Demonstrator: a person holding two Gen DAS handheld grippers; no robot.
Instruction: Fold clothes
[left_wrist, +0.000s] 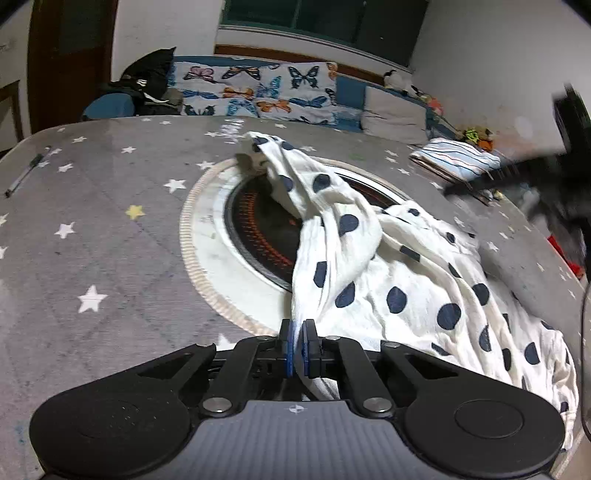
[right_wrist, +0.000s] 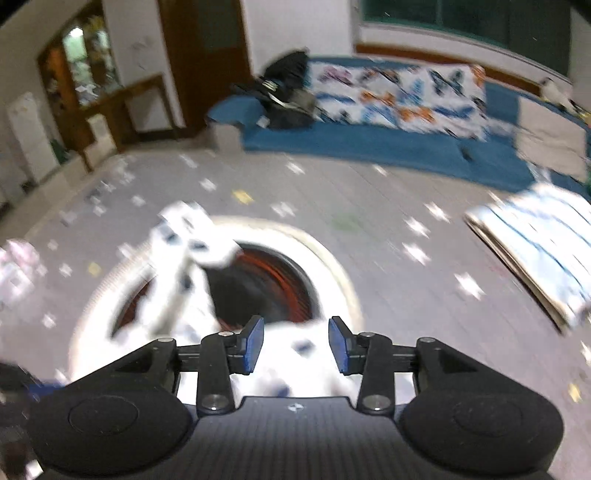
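Both wrist views look low across the table (left_wrist: 110, 229) toward the sofa (right_wrist: 369, 147).

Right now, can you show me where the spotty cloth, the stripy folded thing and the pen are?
spotty cloth (left_wrist: 391, 280): left wrist view, on its crumpled white middle.
stripy folded thing (left_wrist: 456, 159): left wrist view, on its top striped face.
pen (left_wrist: 24, 176): left wrist view, on the middle of its barrel.

free: grey star cloth (left_wrist: 110, 221) left | blocked: crumpled dotted garment (left_wrist: 388, 266) centre-right, folded striped cloth (left_wrist: 454, 158) far right
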